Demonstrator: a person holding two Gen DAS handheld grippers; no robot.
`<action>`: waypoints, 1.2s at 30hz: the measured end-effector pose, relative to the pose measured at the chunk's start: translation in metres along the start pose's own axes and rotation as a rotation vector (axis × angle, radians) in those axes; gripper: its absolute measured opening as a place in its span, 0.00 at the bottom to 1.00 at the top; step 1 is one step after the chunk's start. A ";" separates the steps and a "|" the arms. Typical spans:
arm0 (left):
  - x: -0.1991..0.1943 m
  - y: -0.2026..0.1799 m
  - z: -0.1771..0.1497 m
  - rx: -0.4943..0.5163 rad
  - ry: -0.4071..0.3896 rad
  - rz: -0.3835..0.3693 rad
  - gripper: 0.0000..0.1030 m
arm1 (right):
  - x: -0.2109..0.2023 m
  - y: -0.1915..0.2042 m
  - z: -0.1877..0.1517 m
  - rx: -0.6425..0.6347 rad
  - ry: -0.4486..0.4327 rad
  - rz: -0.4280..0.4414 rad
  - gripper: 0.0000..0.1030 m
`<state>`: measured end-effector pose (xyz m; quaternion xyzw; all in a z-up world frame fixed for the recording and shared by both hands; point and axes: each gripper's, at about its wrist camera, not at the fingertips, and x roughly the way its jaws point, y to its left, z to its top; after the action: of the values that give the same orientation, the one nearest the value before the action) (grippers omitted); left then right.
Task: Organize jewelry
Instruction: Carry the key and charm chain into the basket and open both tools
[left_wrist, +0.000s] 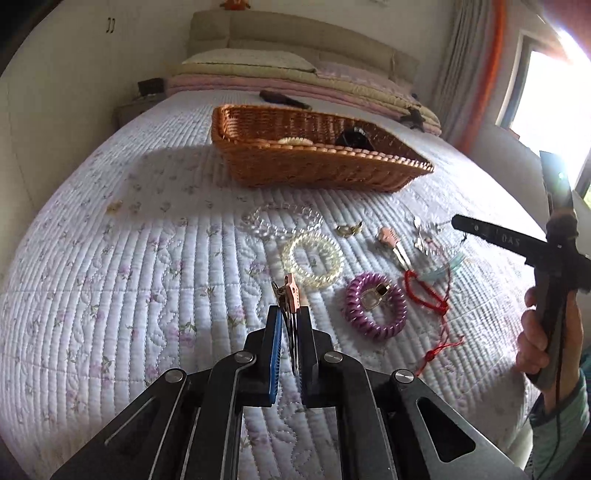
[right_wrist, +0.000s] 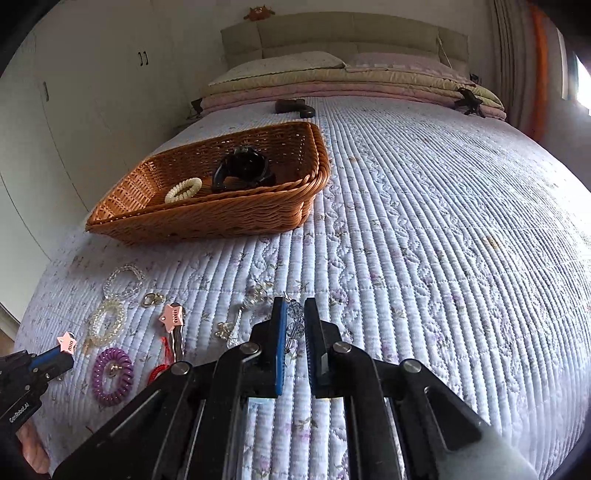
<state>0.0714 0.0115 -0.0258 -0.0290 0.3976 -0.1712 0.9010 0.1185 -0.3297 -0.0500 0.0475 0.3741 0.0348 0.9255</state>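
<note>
**Both grippers loaded, basket waiting**

Left gripper (left_wrist: 290, 314) is clamped on a pink star hair clip (left_wrist: 291, 293), and the right gripper (right_wrist: 295, 321) pinches what look like clear beads (right_wrist: 295, 318). The wicker basket (left_wrist: 332, 173) sits just beyond the spread, probably as the drop-off.

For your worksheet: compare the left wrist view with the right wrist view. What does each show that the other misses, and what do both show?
Only the left wrist view shows the person's hand on the right tool's handle, and the window.

Only the right wrist view shows the right gripper shut on a clear bead string, and the wardrobe doors.

Both show the wicker basket holding a cream coil tie, the purple coil tie, and the left gripper shut on a pink star hair clip.
</note>
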 end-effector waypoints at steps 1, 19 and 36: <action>-0.004 -0.001 0.002 0.000 -0.013 -0.003 0.08 | -0.007 0.001 0.000 -0.004 -0.011 0.002 0.11; -0.035 -0.019 0.111 0.106 -0.223 -0.058 0.08 | -0.080 0.048 0.096 -0.094 -0.241 0.034 0.11; 0.115 0.019 0.184 -0.023 -0.035 -0.110 0.08 | 0.088 0.103 0.158 -0.078 0.004 0.158 0.11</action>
<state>0.2822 -0.0238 0.0147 -0.0641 0.3814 -0.2153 0.8967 0.2884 -0.2281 0.0142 0.0406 0.3692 0.1223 0.9204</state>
